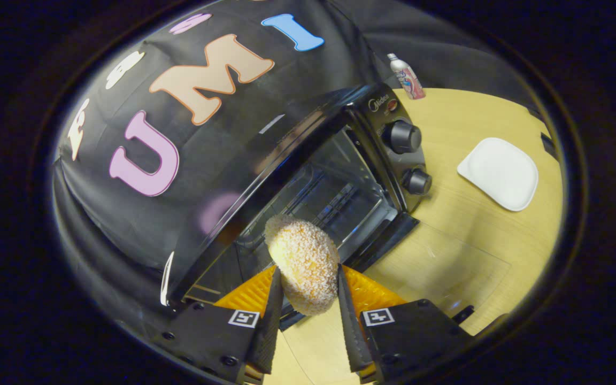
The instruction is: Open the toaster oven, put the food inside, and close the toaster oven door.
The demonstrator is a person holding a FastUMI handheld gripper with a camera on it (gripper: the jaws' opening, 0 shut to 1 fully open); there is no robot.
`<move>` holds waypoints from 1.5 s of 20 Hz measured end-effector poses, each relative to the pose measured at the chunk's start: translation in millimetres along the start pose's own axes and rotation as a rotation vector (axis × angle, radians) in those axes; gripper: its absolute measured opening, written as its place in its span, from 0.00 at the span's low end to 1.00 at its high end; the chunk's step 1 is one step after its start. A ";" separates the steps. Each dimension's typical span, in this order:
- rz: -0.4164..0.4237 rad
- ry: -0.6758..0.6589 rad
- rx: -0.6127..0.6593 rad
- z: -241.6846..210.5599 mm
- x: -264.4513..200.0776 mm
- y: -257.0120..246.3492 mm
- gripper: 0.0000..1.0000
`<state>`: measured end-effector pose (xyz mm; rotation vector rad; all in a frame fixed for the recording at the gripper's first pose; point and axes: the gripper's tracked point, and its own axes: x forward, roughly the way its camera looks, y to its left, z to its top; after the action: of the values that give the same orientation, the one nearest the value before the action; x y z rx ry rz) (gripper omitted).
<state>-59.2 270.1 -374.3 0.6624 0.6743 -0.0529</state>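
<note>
The crumbed bun is held between the jaws at the open toaster oven. If gripped too loosely or knocked against the frame, it could be dropped onto the lowered door short of the rack.

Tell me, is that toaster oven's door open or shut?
Open: the toaster oven shows its bare rack, and the gripper holds a crumbed bun before it.

Wooden table bearing toaster oven, white plate, bottle
</note>
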 end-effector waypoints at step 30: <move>0.130 -0.012 -0.149 -3.0 -28.4 5.4 1.00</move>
<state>-81.9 271.6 -356.2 0.5611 0.6156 0.1128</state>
